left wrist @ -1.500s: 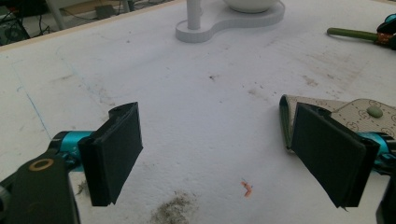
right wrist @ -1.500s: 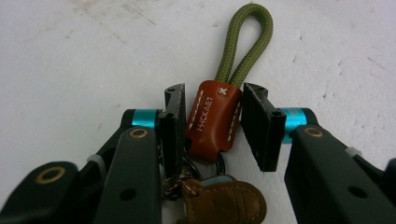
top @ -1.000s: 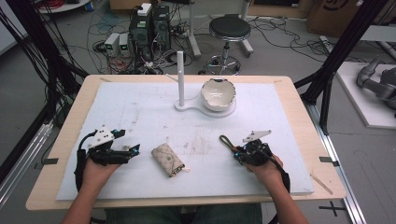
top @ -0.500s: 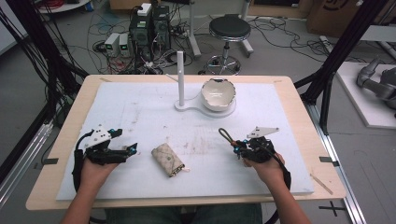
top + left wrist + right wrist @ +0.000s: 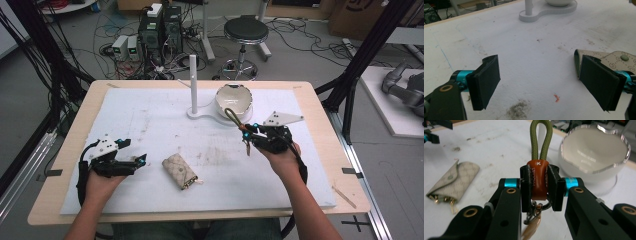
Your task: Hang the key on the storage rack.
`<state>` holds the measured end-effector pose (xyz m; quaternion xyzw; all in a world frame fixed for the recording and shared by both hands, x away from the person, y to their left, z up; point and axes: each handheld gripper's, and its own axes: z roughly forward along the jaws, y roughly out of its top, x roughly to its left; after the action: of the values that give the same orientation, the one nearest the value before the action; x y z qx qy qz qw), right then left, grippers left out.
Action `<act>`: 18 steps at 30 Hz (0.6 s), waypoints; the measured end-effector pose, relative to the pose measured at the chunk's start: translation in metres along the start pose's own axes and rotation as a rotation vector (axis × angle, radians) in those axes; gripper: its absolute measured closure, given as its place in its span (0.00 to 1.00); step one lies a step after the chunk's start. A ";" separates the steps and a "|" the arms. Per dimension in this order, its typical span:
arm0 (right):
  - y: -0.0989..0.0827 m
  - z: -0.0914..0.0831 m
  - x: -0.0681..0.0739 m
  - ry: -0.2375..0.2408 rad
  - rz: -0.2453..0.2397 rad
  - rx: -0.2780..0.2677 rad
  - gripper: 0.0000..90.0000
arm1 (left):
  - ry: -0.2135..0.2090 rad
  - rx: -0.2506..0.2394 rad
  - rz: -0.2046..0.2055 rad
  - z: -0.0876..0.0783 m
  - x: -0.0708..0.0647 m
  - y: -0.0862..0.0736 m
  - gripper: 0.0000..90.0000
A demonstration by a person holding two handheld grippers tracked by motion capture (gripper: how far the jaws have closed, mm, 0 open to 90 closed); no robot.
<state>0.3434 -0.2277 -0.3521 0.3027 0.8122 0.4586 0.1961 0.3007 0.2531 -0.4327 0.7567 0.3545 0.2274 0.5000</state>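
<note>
Your right tool (image 5: 248,134) pinches the keychain (image 5: 539,180) by its brown leather tab, right of centre in the high view, near the white bowl (image 5: 234,98). Your left tool (image 5: 140,161), lower left, is spread wide, the beige key pouch (image 5: 179,170) lying on the counter (image 5: 320,195) just beside it.

My right gripper (image 5: 246,134) has come up off the white table mat (image 5: 150,120) and moved forward toward the white bowl (image 5: 233,99), taking with it the keychain with the olive-green cord loop and orange-brown leather tab (image 5: 538,178) clamped between its jaws. A second ago that keychain lay flat on the mat in front of the gripper; now its loop stands up over the bowl's near edge and its metal ring and key (image 5: 532,225) dangle below the jaws.
</note>
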 end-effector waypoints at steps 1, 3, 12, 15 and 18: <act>0.006 0.002 -0.001 -0.004 -0.004 -0.002 0.84 | 0.000 0.003 0.004 0.000 0.000 0.000 0.19; 0.017 0.007 -0.004 -0.009 -0.017 -0.010 0.84 | 0.002 0.003 0.003 -0.001 0.000 0.000 0.19; 0.073 0.034 0.004 -0.004 -0.114 -0.020 0.84 | 0.006 0.010 -0.002 -0.002 0.000 -0.002 0.19; 0.088 0.042 0.008 -0.013 -0.150 -0.022 0.84 | 0.010 0.010 -0.005 -0.004 0.001 -0.003 0.19; 0.102 0.050 0.012 -0.021 -0.169 -0.018 0.84 | 0.015 0.010 -0.008 -0.006 0.001 -0.005 0.19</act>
<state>0.3960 -0.1480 -0.2896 0.2358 0.8286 0.4445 0.2453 0.2958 0.2586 -0.4345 0.7561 0.3623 0.2295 0.4944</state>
